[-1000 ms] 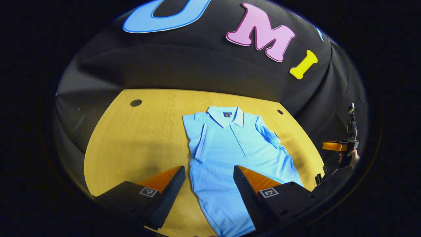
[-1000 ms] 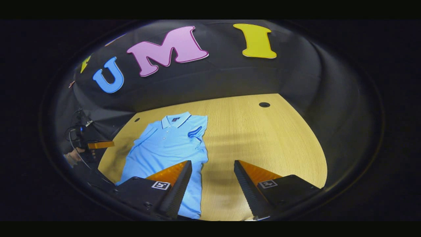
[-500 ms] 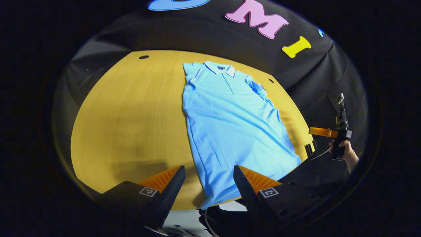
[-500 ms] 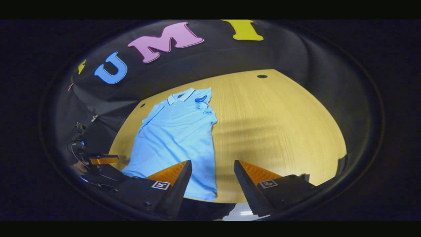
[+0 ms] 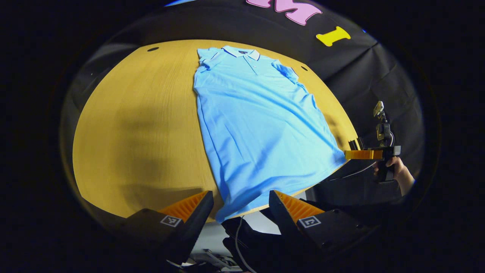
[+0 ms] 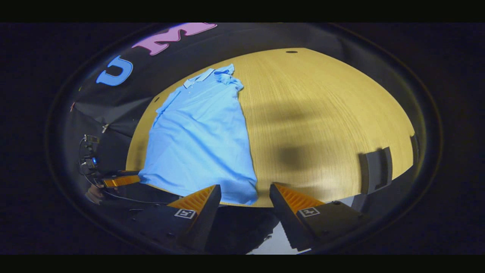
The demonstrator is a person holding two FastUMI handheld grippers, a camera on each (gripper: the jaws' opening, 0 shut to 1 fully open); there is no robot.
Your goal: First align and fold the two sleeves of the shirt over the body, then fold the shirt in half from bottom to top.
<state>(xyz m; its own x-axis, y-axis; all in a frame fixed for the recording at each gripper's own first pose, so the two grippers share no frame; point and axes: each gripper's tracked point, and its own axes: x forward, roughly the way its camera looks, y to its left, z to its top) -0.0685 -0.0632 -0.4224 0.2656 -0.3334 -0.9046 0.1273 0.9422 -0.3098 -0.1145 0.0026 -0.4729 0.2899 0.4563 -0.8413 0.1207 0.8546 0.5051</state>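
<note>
A light blue polo shirt (image 5: 257, 121) lies flat on the wooden table (image 5: 144, 125), collar far, hem at the near edge, both short sleeves folded in over the body. My left gripper (image 5: 241, 206) hangs open just off the near table edge, over the shirt's lower left hem corner (image 5: 225, 214), holding nothing. The right gripper view has the same shirt (image 6: 201, 140) at left; my right gripper (image 6: 245, 197) is open above the near edge beside the lower right hem corner (image 6: 250, 197). Farther off in the left gripper view, a hand holds the right gripper (image 5: 365, 154).
A dark clamp-like bracket (image 6: 375, 170) sits on the table's near right edge. Small round holes (image 5: 153, 49) mark the far table corners. Cables and dark gear (image 5: 246, 242) lie below the near edge. Bare wood spreads left (image 5: 125, 125) and right (image 6: 322, 113) of the shirt.
Both grippers have drawn back toward the near table edge and tipped downward; the whole shirt and its hem now show, where a second ago only its upper part did. Both stayed open.
</note>
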